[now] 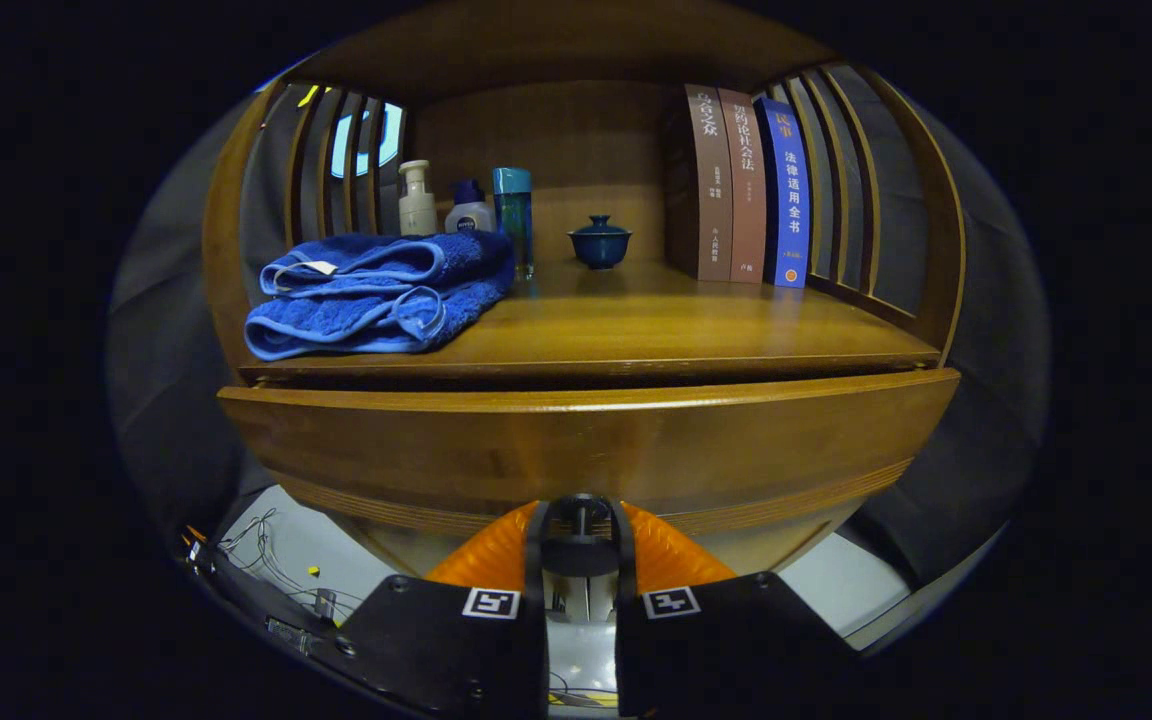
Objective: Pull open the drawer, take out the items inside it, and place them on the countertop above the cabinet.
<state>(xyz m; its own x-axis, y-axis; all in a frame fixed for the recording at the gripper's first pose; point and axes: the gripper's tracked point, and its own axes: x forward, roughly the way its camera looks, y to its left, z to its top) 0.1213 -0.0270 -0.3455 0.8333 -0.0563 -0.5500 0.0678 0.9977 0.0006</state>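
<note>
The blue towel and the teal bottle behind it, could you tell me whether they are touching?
Cannot tell. In the gripper view the blue towel overlaps the base of the teal bottle, hiding any contact or gap. The gripper has its fingers closed around the drawer knob.

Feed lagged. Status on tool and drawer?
Tool closed on drawer knob. Drawer barely open. Towel lies on countertop above.

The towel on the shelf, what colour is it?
Blue, with a lighter blue trim along its edges. The folded towel shows best in the gripper view, beyond the tongs.
</note>
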